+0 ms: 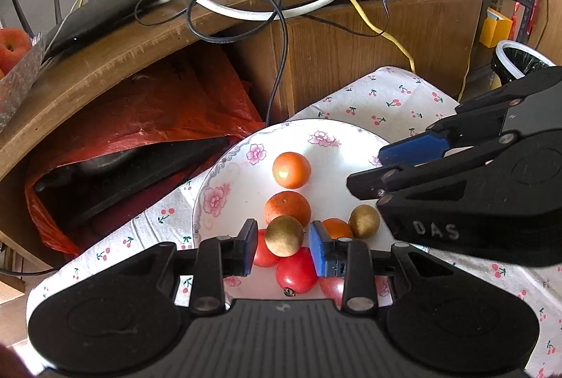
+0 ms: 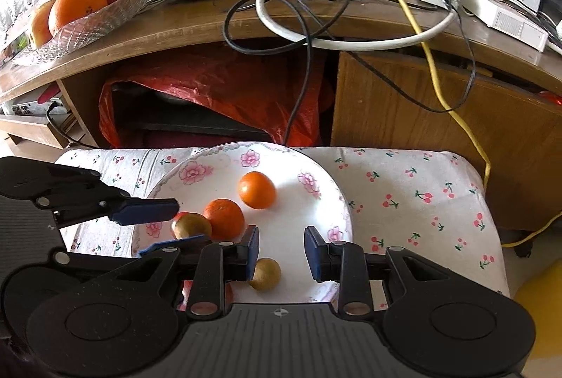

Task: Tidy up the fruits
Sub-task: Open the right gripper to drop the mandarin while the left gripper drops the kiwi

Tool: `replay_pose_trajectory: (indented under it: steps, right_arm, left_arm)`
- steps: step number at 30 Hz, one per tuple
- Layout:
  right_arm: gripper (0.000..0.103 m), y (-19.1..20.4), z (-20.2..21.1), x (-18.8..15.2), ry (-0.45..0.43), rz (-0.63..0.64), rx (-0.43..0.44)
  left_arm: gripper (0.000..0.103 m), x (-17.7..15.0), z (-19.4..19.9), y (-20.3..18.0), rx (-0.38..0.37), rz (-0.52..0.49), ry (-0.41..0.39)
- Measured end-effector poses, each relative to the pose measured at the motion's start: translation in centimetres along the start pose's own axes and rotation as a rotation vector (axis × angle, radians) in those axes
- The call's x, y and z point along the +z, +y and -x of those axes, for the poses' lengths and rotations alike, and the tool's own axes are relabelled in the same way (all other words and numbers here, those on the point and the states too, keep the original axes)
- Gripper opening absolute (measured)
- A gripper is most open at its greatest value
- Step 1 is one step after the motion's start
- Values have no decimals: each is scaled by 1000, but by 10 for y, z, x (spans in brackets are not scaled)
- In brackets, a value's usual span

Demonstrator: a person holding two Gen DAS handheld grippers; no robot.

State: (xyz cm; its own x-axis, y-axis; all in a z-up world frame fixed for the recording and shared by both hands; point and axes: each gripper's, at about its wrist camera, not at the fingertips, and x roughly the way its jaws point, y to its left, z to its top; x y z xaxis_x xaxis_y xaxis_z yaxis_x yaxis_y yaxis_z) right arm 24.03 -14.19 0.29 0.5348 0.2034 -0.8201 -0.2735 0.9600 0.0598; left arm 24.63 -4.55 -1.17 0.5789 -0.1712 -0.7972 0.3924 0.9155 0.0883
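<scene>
Red tomatoes (image 1: 295, 274) on the plate (image 1: 224, 174), left wrist view only.

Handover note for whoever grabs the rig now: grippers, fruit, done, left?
Left gripper: jaws around a brown round fruit over the floral plate; contact unclear.
Right gripper: open, empty, over the plate's near edge; second brown fruit just beside its left jaw.
Also on the plate: oranges, red fruits.
Done: all visible loose fruit is on the plate.
Left: sorting; no target container evident.
</scene>
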Motion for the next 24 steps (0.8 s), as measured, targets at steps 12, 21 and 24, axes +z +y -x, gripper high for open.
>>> replay_pose_trajectory:
  steps: [12, 21, 24]
  right_arm:
    - [26, 2, 5, -5, 9, 3, -5]
    - [26, 5, 13, -14, 19, -2, -18]
    - [26, 6, 14, -17, 25, 0, -20]
  left_arm:
    - [43, -5, 11, -3, 10, 1, 0]
    - [43, -11, 19, 1, 35, 30, 3]
    - [43, -11, 20, 0, 37, 34, 1]
